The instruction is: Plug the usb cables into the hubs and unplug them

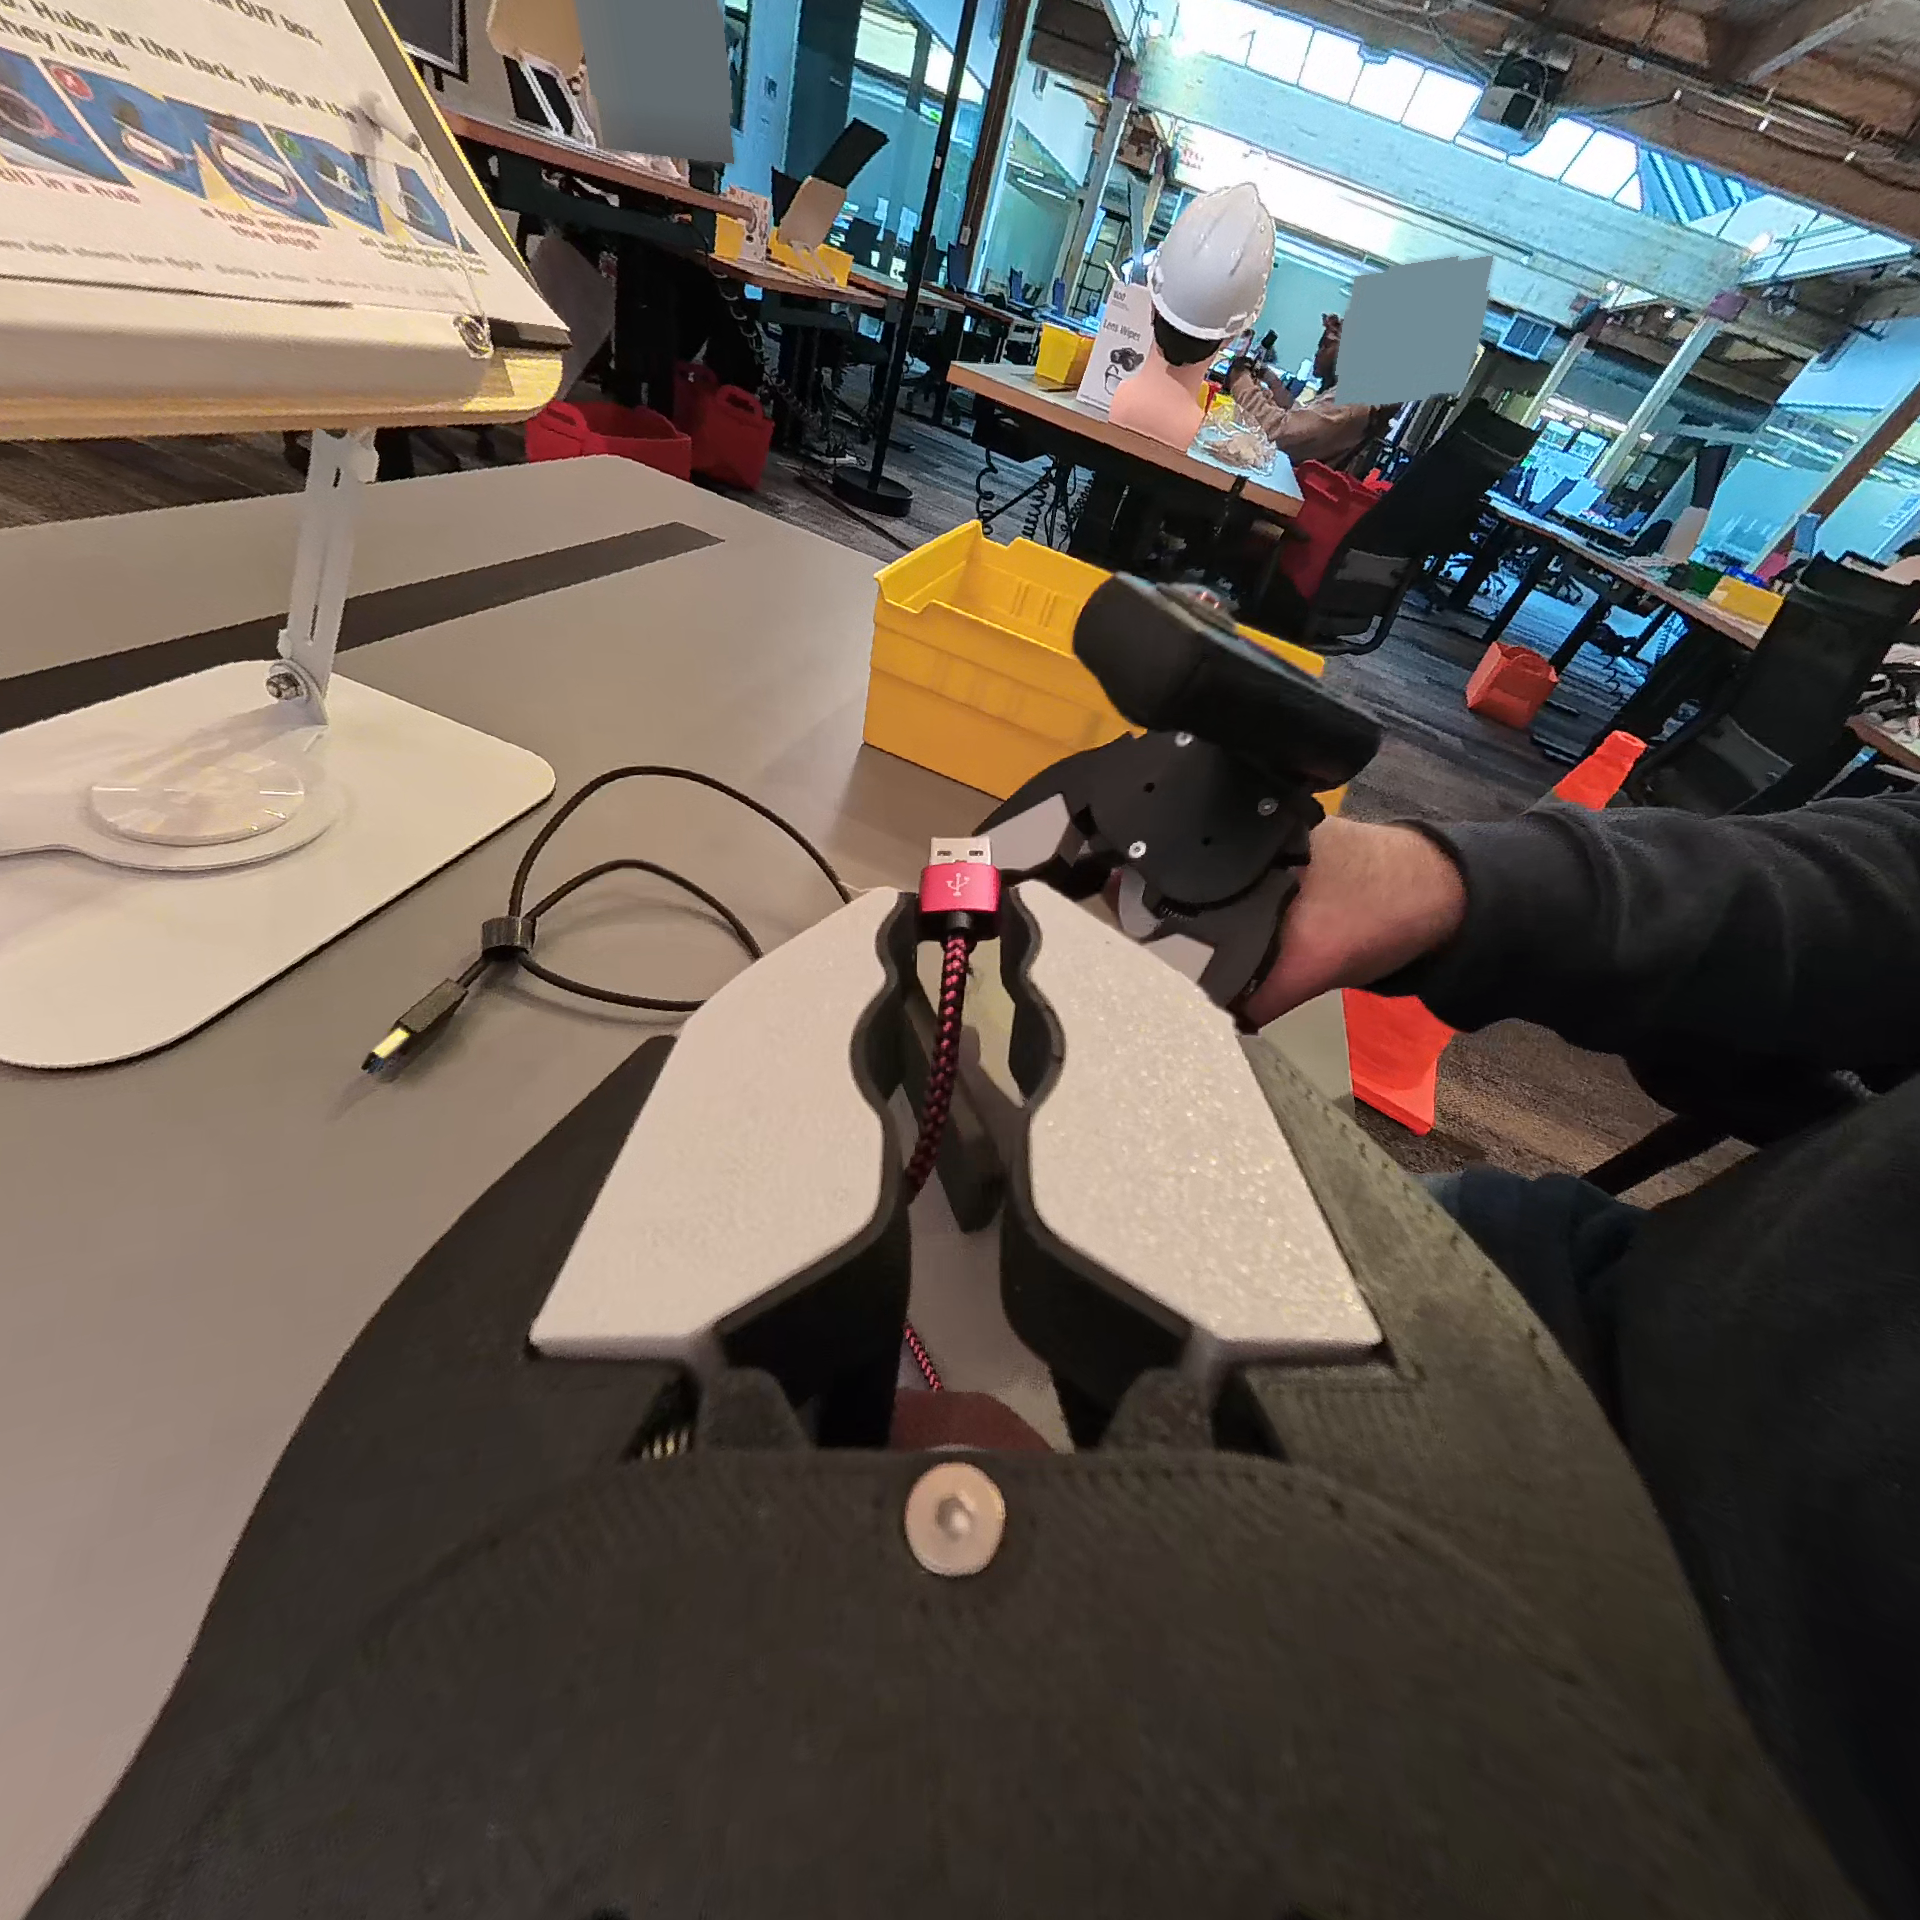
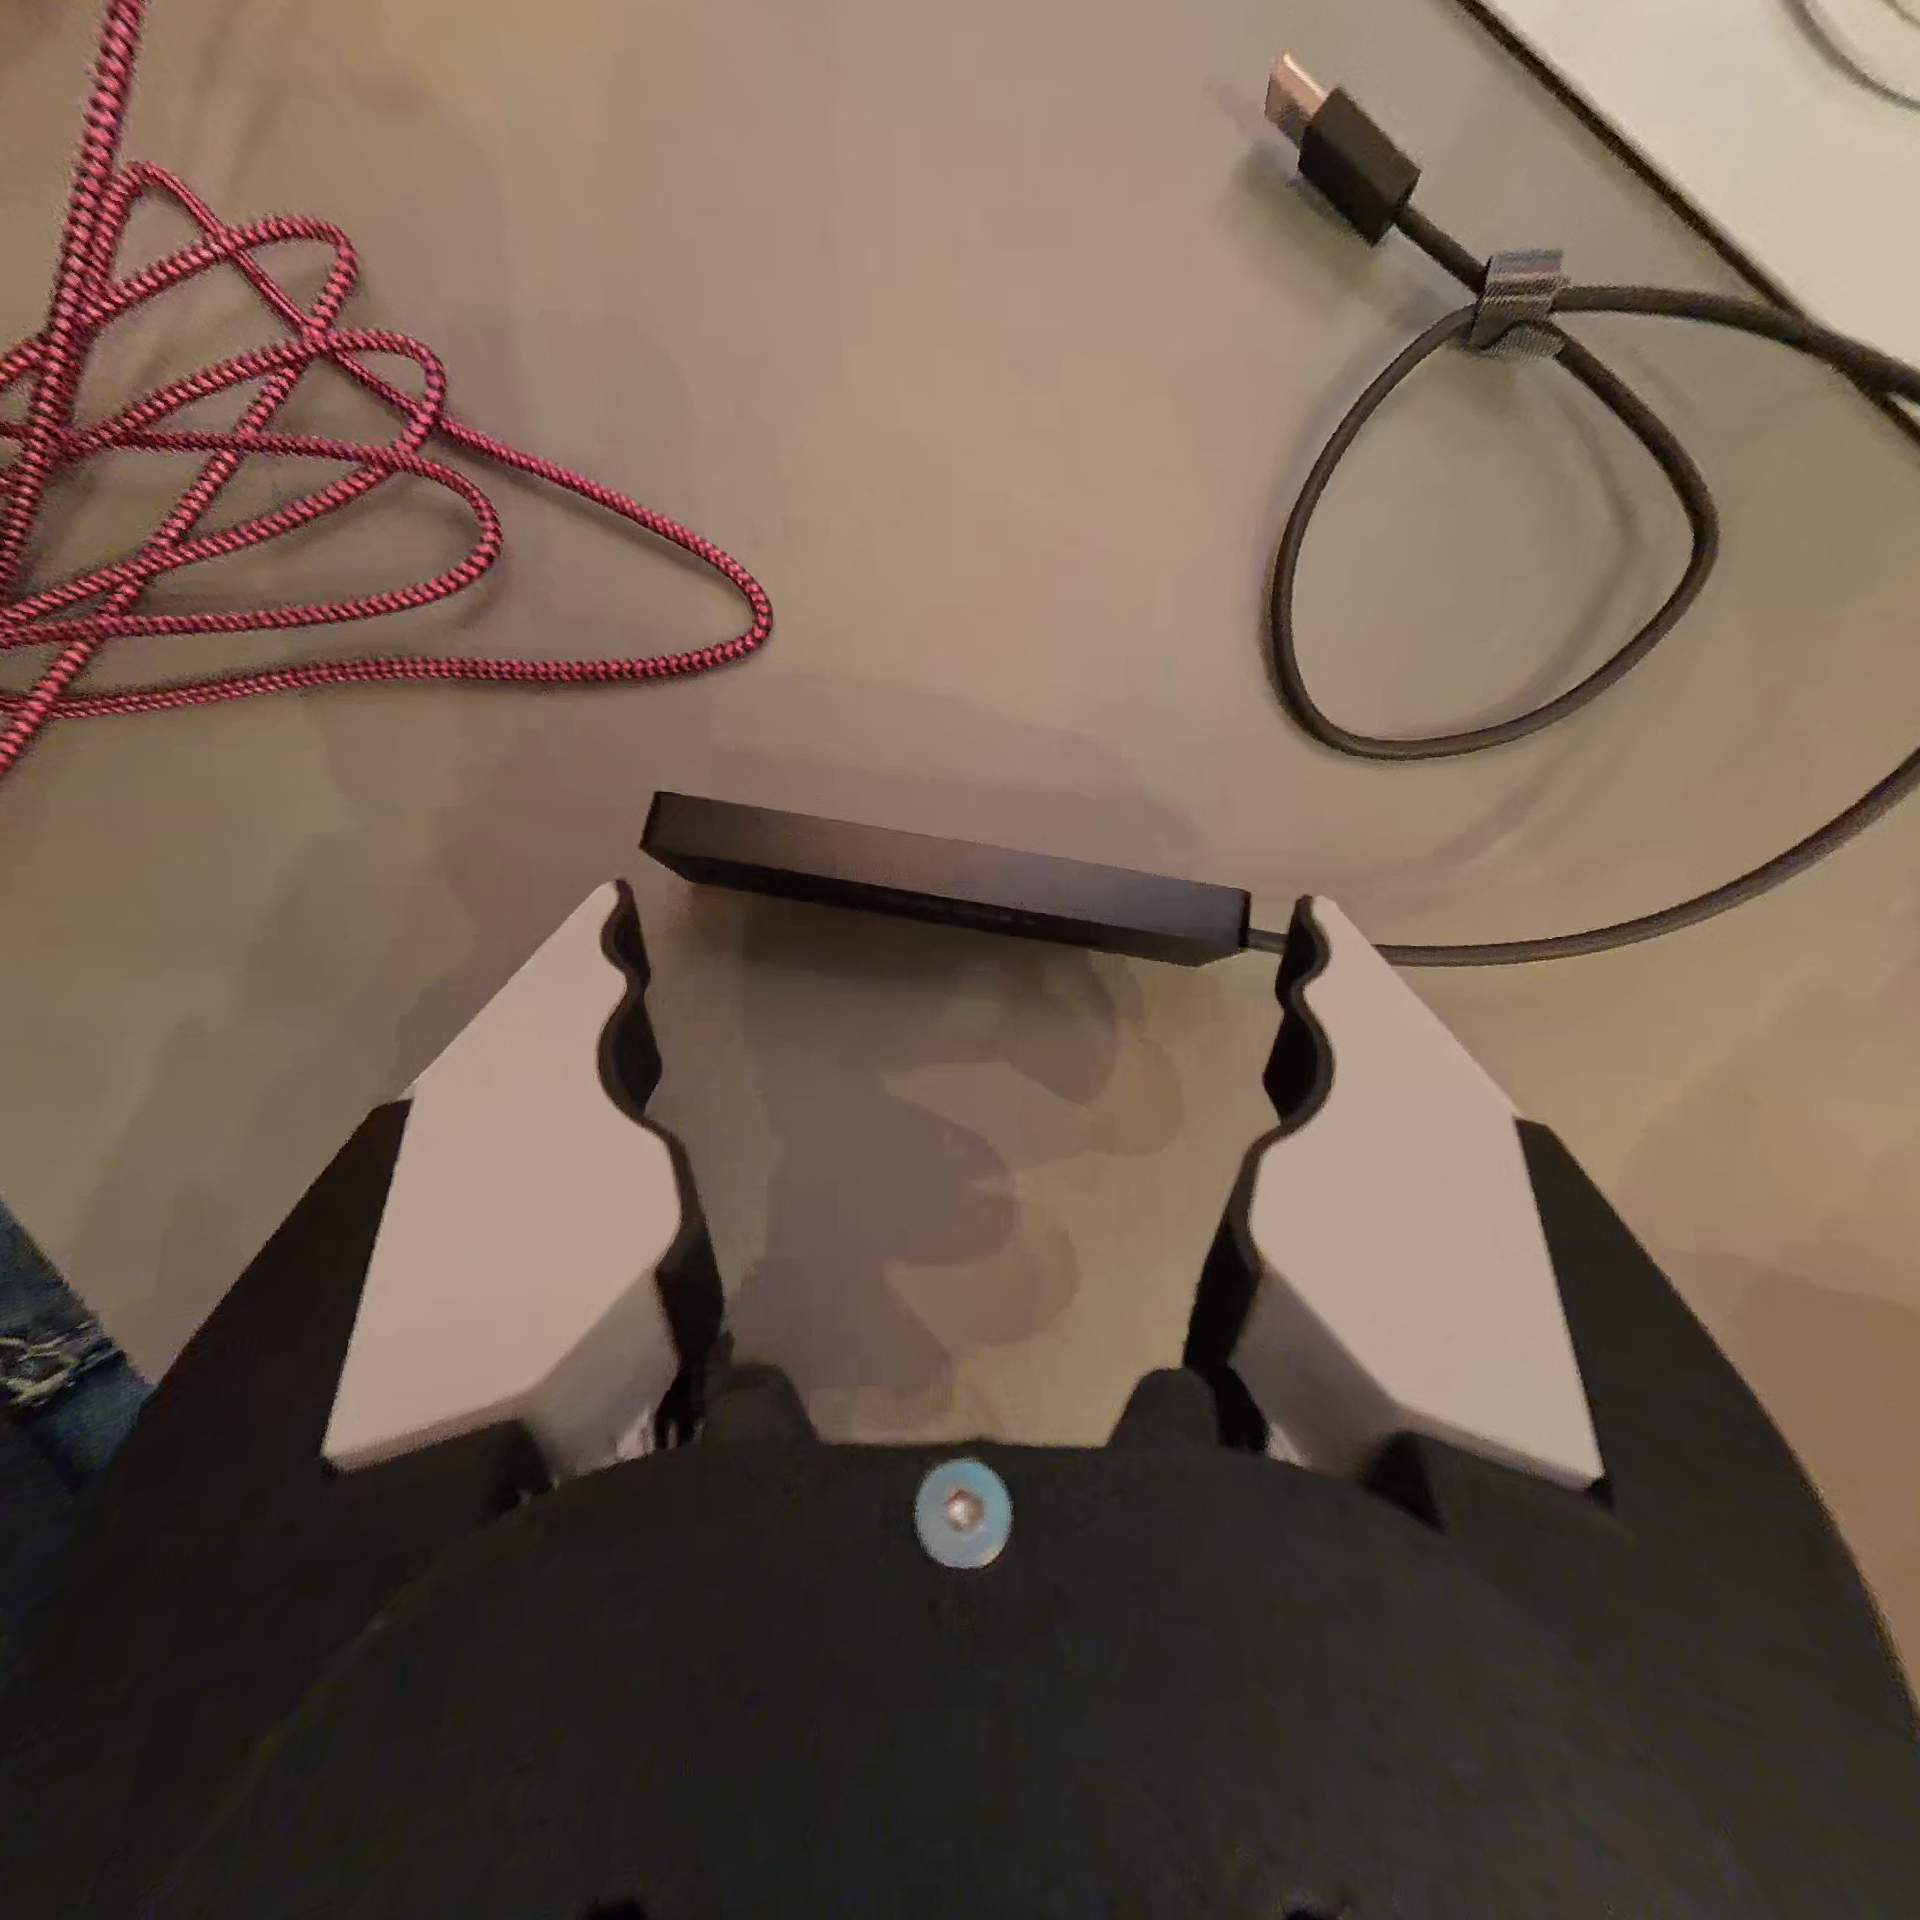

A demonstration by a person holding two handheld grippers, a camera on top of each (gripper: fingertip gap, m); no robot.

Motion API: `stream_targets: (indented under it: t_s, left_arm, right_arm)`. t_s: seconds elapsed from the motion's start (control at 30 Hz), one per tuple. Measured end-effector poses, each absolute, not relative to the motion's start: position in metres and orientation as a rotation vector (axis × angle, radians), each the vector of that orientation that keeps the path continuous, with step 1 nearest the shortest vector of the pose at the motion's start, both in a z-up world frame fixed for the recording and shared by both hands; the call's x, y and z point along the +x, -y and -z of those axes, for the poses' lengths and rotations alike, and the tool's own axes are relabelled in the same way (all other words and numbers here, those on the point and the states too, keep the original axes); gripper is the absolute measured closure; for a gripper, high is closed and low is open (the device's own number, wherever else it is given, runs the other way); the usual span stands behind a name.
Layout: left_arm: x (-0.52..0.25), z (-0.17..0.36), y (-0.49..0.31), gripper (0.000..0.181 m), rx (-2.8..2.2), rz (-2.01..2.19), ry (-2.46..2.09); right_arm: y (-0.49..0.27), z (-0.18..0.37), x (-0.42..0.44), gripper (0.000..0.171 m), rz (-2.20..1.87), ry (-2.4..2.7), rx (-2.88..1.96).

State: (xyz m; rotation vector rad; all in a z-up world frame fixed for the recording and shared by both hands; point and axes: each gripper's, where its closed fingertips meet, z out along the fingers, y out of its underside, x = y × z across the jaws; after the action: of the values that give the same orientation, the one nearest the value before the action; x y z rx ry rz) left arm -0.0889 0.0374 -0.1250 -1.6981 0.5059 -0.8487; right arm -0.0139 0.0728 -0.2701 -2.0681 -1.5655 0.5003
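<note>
In the left wrist view, your left claw (image 1: 958,914) is pinching the pink plug (image 1: 958,886) tight at its very tips. The metal end is sticking out in front, and the pink braided cable (image 1: 940,1049) is running back between the two fingers. Your right claw (image 1: 1060,862) is hanging just past the plug, with your hand (image 1: 1351,914) holding it. On the gray tabletop (image 1: 623,644) to the left, a black cable (image 1: 623,883) is lying in a loop, with its own plug (image 1: 416,1029) near the white stand (image 1: 208,790). A yellow bin (image 1: 977,655) is sitting farther back.

In the right wrist view, your right claw (image 2: 956,925) is wide open and holding nothing. It is looking down at the black hub (image 2: 935,883), which is lying flat on the tabletop just past the fingertips. The hub's black cable (image 2: 1496,582) is curling off to the right. The loose pink cable (image 2: 312,499) is piled at the left.

I think you are getting ready to hold the hub still. Bring the open claw down around the hub's two long sides and squeeze gently. Keep clear of the side with the holes. Then line the pink plug up straight with a hole and push slowly.
</note>
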Motion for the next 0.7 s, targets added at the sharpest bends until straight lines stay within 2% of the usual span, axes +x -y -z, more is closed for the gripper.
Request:
stream_targets:
  t_s: [0.13, 0.23, 0.6, 0.7]
  left_arm:
    - [-0.089, 0.125, -0.039, 0.166, -1.698, 0.848, -0.501]
    - [-0.085, 0.126, -0.038, 0.166, -1.702, 0.852, -0.511]
    - [-0.091, 0.126, -0.037, 0.166, -1.705, 0.845, -0.511]
    - [-0.095, 0.124, -0.038, 0.166, -1.697, 0.847, -0.500]
  right_arm:
    - [-0.066, 0.260, -0.016, 0.033, -0.514, 1.583, -2.116]
    - [-0.062, 0.267, -0.023, 0.028, -0.472, 1.603, -2.166]
    - [-0.070, 0.286, -0.026, 0.060, -0.133, 1.764, -2.267]
    - [-0.065, 0.288, -0.022, 0.067, -0.169, 1.797, -2.285]
